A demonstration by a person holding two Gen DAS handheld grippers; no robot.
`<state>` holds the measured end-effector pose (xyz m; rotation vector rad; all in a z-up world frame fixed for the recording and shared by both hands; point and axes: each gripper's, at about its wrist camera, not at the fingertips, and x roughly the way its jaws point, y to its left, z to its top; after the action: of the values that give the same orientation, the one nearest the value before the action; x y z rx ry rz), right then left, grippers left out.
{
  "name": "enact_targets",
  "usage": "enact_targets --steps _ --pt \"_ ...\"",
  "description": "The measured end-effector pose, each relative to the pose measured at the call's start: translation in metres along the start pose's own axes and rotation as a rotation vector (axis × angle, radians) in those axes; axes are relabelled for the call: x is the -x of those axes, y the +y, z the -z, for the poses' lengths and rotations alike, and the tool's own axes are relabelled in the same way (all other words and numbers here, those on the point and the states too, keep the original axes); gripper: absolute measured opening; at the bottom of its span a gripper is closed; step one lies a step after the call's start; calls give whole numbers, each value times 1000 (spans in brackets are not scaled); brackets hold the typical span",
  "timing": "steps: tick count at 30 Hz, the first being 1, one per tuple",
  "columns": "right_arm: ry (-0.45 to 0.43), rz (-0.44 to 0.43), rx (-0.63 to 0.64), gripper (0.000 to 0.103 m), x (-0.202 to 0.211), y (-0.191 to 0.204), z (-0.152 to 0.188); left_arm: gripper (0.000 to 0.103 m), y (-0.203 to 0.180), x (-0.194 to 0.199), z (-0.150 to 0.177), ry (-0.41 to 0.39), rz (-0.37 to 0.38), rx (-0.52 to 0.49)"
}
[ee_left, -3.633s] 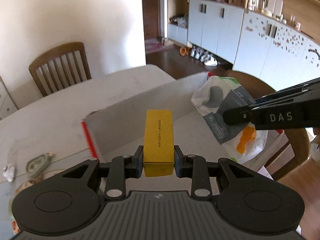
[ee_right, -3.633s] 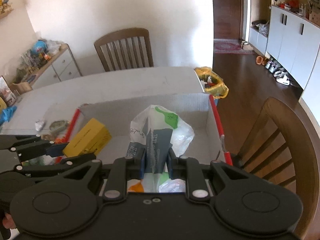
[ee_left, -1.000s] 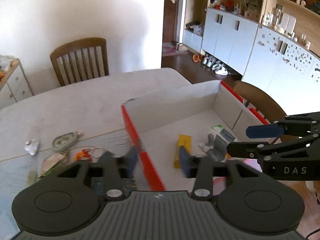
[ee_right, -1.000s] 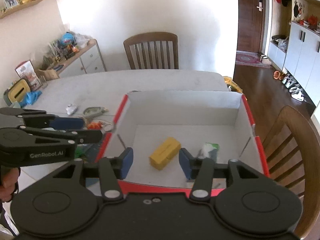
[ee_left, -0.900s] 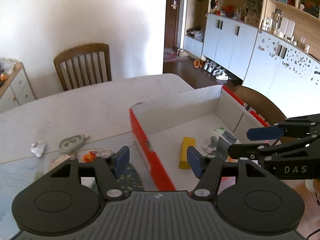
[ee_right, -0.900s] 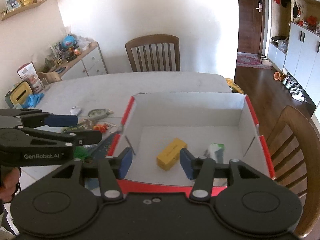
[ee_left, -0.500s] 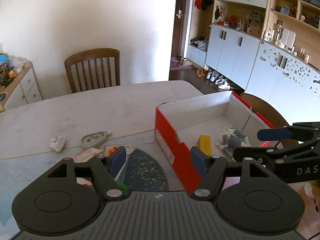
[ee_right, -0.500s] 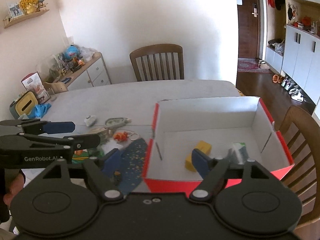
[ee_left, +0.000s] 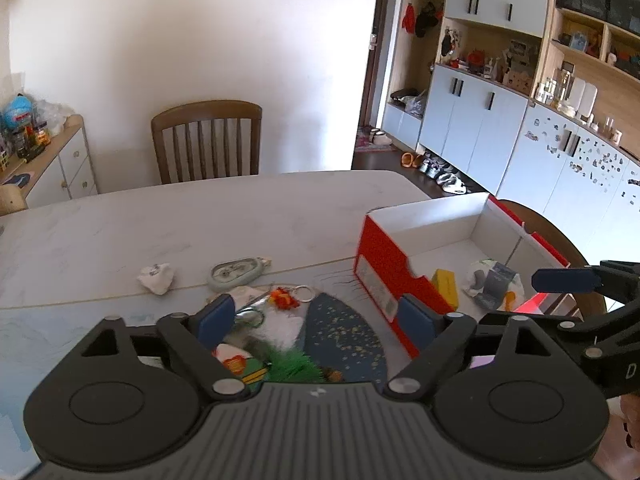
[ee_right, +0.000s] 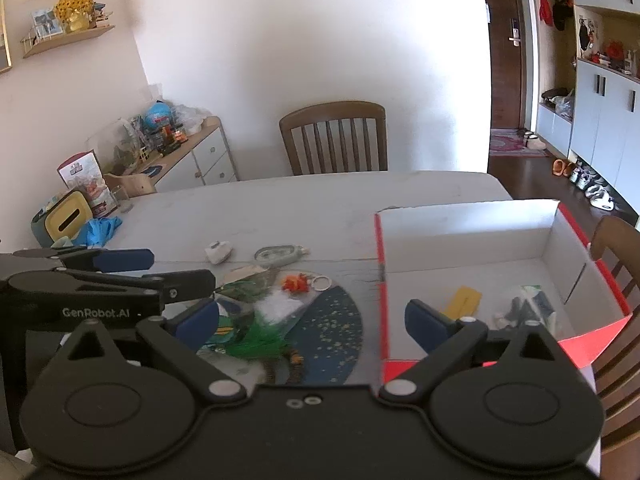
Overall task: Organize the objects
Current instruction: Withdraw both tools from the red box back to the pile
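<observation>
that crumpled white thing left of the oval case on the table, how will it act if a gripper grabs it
The white wad looks like crumpled tissue or wrapper, so probably very light and soft. It would likely squash between the fingers rather than resist. Its lumpy shape suggests it won't roll, though a push may just skid it along the smooth table.

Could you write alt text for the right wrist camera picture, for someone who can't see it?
Open, empty right tongs hover over table clutter beside a red-and-white box holding a yellow carton and a plastic bag. The left tongs reach in from the left.
</observation>
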<state>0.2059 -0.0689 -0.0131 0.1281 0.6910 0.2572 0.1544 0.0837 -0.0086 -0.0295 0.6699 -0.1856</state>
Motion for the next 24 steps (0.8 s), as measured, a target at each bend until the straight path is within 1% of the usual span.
enact_targets --steps 5,10,16,18,24 --pt "8 12 -2 99 -7 18 2 103 21 3 6 -14 9 1" --pt "17 16 3 99 -13 31 6 103 44 3 12 -16 25 27" --pt "31 24 -2 99 -19 42 11 103 73 2 24 -24 1 60" --pt "40 28 5 99 -23 45 13 103 83 1 28 -17 -19 68" --pt "84 58 30 97 -44 52 22 103 106 -9 42 11 -54 53"
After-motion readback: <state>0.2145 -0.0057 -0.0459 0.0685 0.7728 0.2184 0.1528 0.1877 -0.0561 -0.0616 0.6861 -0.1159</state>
